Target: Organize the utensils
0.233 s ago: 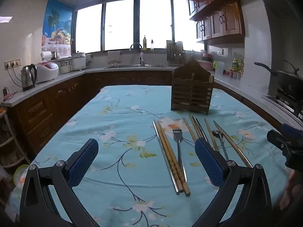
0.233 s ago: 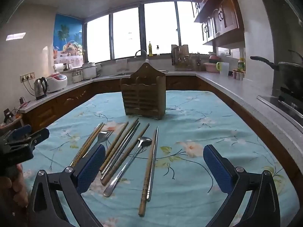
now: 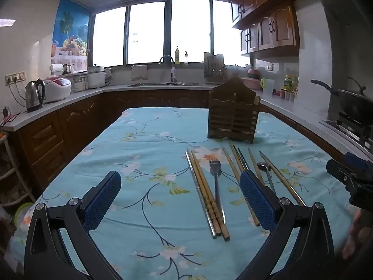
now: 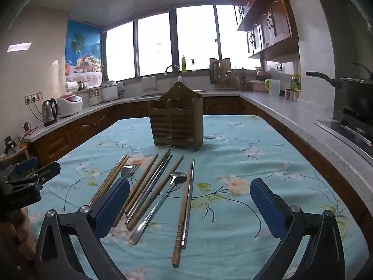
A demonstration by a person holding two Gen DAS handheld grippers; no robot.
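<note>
A brown wooden utensil holder (image 3: 233, 119) (image 4: 177, 123) stands upright on the blue floral tablecloth. In front of it lie several wooden and metal chopsticks (image 3: 207, 196) (image 4: 184, 207), a fork (image 3: 216, 177) (image 4: 128, 171) and a spoon (image 3: 264, 168) (image 4: 163, 198), side by side. My left gripper (image 3: 179, 193) is open and empty, held above the cloth just left of the utensils. My right gripper (image 4: 191, 200) is open and empty over the right-hand utensils. Each gripper shows at the edge of the other's view.
The table (image 3: 139, 140) is ringed by kitchen counters. A kettle (image 3: 35, 95) and rice cooker (image 3: 58, 88) stand at the left, a sink (image 3: 165, 84) at the back, and a wok on a stove (image 3: 352, 102) at the right.
</note>
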